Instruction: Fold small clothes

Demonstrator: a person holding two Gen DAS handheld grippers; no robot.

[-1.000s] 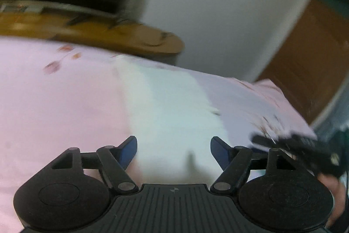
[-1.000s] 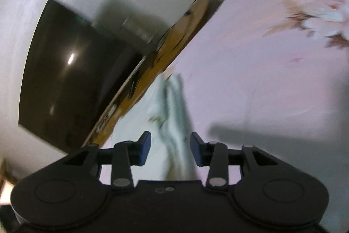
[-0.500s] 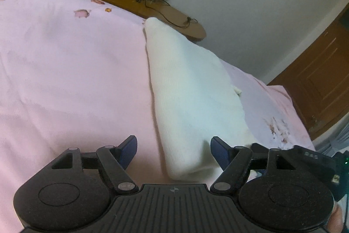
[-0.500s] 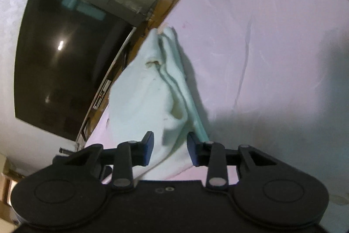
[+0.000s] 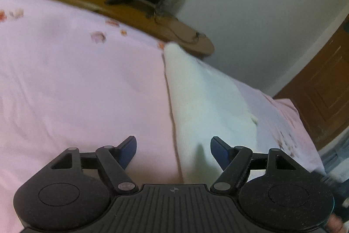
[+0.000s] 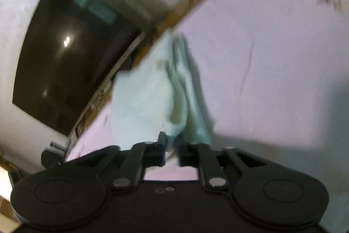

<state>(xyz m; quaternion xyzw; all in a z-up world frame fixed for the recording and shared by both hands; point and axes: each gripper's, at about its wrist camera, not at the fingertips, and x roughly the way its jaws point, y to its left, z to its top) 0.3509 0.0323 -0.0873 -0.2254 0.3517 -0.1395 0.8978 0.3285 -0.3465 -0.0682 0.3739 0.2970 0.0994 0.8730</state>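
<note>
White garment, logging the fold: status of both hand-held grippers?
Left hand-held gripper open over white garment's near edge. Right hand-held gripper just closing on a garment fold. Garment on pink bedsheet. Nothing in the way.

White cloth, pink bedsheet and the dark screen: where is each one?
White cloth (image 5: 205, 102), left wrist view, its flat middle.
Pink bedsheet (image 5: 76, 84), left wrist view, bare stretch.
Dark screen (image 6: 65, 54), right wrist view, its centre.

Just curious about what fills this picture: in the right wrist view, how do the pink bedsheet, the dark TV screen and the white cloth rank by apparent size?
1. pink bedsheet
2. dark TV screen
3. white cloth, though closeness to the camera skews this
</note>
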